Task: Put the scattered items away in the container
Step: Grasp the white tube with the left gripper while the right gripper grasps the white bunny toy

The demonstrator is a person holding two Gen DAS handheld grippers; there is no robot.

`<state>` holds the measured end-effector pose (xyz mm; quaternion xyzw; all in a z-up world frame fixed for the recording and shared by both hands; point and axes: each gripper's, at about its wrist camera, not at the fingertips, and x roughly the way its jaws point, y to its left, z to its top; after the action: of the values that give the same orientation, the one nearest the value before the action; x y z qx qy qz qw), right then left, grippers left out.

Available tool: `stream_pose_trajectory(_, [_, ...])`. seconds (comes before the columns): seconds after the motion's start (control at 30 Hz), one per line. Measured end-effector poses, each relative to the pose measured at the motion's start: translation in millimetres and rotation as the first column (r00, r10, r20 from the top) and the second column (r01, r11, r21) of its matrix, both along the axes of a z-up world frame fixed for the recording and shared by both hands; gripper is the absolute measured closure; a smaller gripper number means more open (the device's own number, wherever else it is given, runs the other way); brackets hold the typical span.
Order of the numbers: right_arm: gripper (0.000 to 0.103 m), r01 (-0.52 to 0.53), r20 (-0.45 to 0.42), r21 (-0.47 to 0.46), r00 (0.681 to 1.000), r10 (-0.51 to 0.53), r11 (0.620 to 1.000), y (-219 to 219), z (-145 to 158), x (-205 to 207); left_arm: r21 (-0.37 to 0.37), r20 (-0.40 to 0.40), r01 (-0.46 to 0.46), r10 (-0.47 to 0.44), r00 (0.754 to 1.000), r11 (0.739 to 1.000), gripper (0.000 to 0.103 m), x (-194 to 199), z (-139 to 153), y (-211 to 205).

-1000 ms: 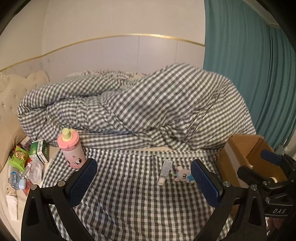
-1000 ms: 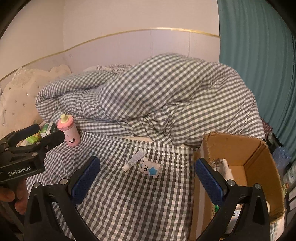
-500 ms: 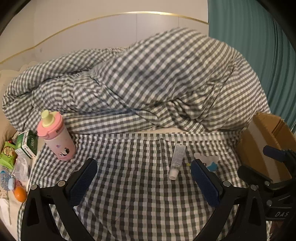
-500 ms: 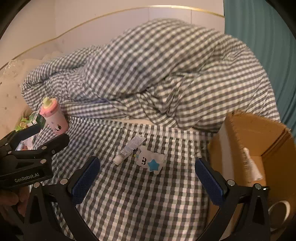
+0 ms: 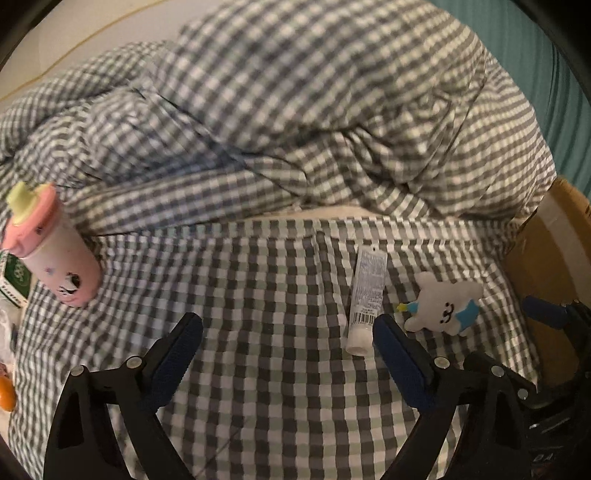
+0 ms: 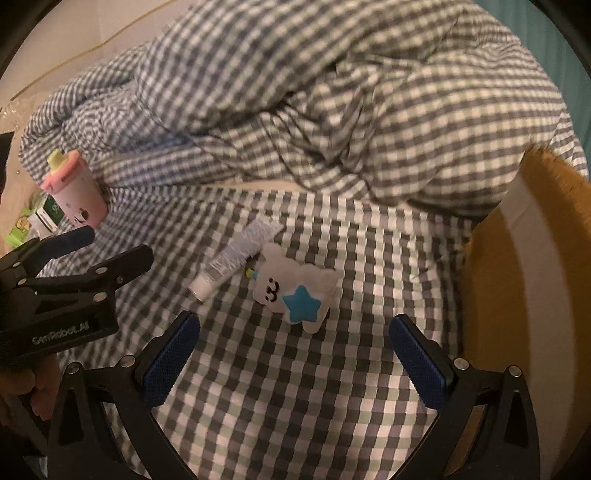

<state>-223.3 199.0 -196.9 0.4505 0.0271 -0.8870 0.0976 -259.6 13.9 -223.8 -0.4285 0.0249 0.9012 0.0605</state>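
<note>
Both your hand-held grippers, left point(image 5: 287, 330) and right point(image 6: 294, 332), hang open and empty over the bed point(image 5: 280, 387) because the tube point(image 5: 366, 295) and plush point(image 6: 295, 290) lie loose beside the box point(image 6: 524, 295).

We've got a bed covered in a gray-and-white checked sheet point(image 5: 280, 369), a matching duvet point(image 5: 314, 110) heaped behind it, teal curtain point(image 5: 569, 110) on the right, pale wall point(image 6: 74, 33) with a thin gold trim line

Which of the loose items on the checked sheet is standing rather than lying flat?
The pink bottle with the yellow spout, at the left. The white tube and the plush toy both lie flat.
</note>
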Motion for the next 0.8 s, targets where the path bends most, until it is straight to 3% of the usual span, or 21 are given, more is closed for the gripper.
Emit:
stream_pose_trajectory(0.23, [0.001,0.012,0.037,0.000,0.999,-0.012,1.000,12,-29,-10,0.019,0.038,0.065,-0.066,0.997,0.998,0.016,-16,-26,22])
stream_pose_trajectory(0.5, [0.001,0.004,0.048,-0.004,0.999,-0.004,1.000,17,-43,-17,0.042,0.088,0.113,-0.116,0.989,0.993,0.037,-32,-50,43])
stream_pose_trajectory(0.6, [0.001,-0.002,0.050,-0.004,0.999,0.002,1.000,16,-47,-19,0.041,0.085,0.124,-0.127,0.988,0.991,0.063,-34,-54,48])
stream_pose_trajectory(0.63, [0.001,-0.003,0.051,-0.006,0.999,0.004,1.000,16,-48,-21,0.046,0.083,0.124,-0.127,0.988,0.991,0.076,-34,-53,48])
stream_pose_trajectory(0.8, [0.001,-0.019,0.046,-0.014,0.999,0.019,1.000,11,-51,-27,0.057,0.055,0.077,-0.080,0.995,0.995,0.079,-34,-45,36])
